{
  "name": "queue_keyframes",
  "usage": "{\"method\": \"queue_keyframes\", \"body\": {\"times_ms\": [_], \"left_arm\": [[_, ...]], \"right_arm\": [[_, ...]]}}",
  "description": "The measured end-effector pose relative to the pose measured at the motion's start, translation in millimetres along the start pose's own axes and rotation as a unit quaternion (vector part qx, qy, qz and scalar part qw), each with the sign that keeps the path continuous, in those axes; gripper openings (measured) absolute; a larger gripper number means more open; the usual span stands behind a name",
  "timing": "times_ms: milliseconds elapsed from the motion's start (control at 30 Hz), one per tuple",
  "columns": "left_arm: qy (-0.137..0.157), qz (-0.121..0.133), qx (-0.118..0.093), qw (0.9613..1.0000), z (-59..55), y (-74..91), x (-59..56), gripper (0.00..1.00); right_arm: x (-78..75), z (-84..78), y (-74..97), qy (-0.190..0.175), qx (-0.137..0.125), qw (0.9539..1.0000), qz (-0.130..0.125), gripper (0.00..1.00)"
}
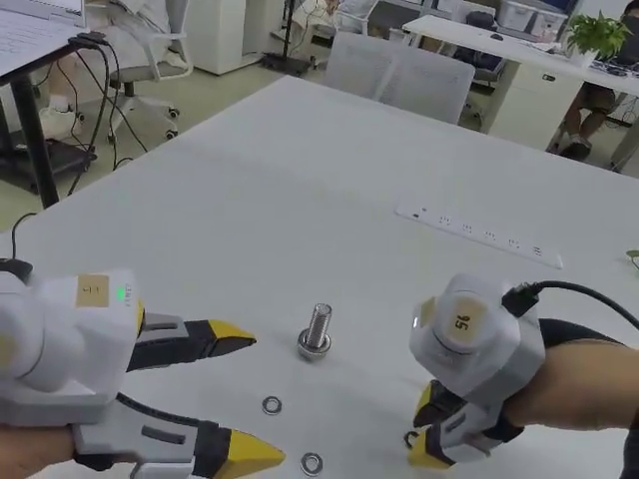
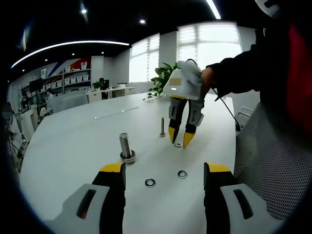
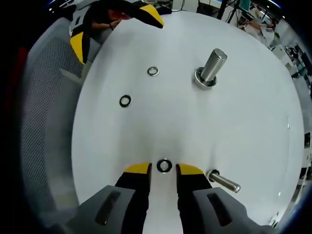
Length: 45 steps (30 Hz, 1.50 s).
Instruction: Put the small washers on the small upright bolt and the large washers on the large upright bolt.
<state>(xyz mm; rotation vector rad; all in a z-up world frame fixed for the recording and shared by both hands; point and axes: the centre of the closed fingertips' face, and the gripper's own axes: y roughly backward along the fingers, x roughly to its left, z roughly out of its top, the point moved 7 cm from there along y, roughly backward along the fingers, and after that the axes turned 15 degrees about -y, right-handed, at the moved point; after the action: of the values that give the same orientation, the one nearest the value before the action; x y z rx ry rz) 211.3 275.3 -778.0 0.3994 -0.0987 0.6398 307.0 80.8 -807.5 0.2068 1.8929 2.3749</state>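
right gripper [image 3: 164,169]: tips down at the table [image 1: 300,180], jaws a little apart and straddling one washer. Doesn't look pinched yet, so I'd call it unclamped.
washer at the tips [image 3: 164,165]: lying flat, dead centre between the two yellow tips. Honestly can't tell from here if it's a small or a large one.
small bolt [image 3: 223,181]: just beside this gripper's right-hand jaw, standing upright, so its long axis runs roughly the way the gripper itself points. Closest bolt by far.
large bolt [image 3: 212,68]: well ahead of the tips and off to the same side, also upright.
nearer washer [image 3: 125,101]: ahead and to the other side, flat on the table.
farther washer [image 3: 153,71]: a bit beyond that one, near the large bolt.
left gripper [image 1: 245,394]: jaws spread wide, holding nothing, pointing across at the right gripper. Those two loose washers sit just ahead of its tips.
what the move hangs on: my guess is close, lift, then a short sideways hop to the small bolt and straight down its axis, if the size matches.
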Motion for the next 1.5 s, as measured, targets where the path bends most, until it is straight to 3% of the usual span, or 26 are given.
{"method": "queue_keyframes", "body": {"times_ms": [367,967,1267,1500], "left_arm": [[-0.001,0.002,-0.001,1.0,0.9,0.2,0.7,0.63],[-0.002,0.002,0.002,1.0,0.5,1.0,0.2,0.63],[-0.004,0.0,0.003,1.0,1.1,0.8,-0.2,0.63],[-0.005,-0.002,0.002,1.0,1.5,0.7,-0.3,0.63]], "right_arm": [[0.4,-0.7,-0.3,-0.002,0.002,1.0,-0.006,0.15],[-0.7,-1.3,2.0,-0.007,0.005,0.9999,-0.009,0.13],[-0.9,-3.0,17.5,-0.013,-0.002,0.9999,-0.004,0.13],[-3.5,-4.9,40.9,-0.024,-0.015,0.9996,-0.006,0.13]]}}
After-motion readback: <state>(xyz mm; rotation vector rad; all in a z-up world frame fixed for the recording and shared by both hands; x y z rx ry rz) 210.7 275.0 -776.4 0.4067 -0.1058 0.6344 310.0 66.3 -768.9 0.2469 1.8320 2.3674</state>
